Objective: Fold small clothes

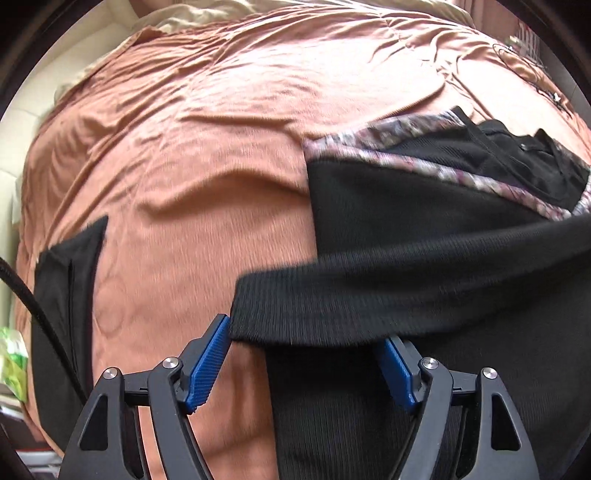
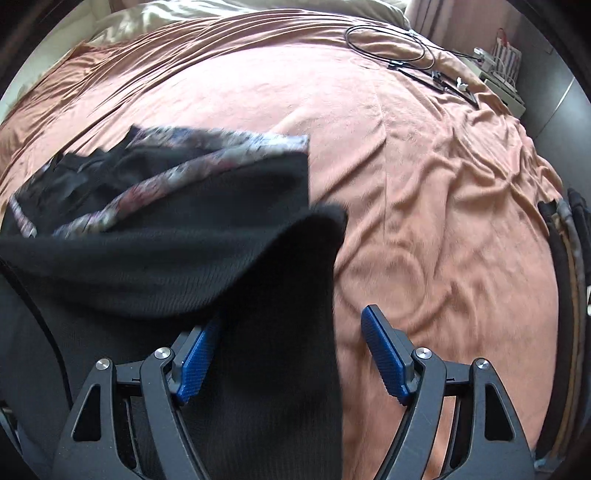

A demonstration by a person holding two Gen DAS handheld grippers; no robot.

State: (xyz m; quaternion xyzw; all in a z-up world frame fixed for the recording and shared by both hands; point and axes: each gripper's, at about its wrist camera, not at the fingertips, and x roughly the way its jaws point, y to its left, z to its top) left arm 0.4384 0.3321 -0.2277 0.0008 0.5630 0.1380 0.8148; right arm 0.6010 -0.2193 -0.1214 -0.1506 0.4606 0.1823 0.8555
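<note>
Black ribbed garment (image 1: 406, 295) on bedspread (image 1: 221, 147), both tongs spread.

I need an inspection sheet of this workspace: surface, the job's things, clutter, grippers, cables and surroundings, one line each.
Surface: wrinkled salmon-pink bed cover.
Job's things: black ribbed knit garment, its folded-over edge lying between both grippers' fingers; floral-patterned fabric with black cloth behind it; another black folded cloth at the left in the left wrist view.
Clutter: green packaging off the bed's left edge.
Grippers: left gripper open, blue fingers wide apart around the knit edge; right gripper open, over the same garment.
Cables: thin black looped cable on the cover's far right corner.
Surroundings: cream pillow or bedding at the bed's head; white box-shaped items beside the bed.
</note>
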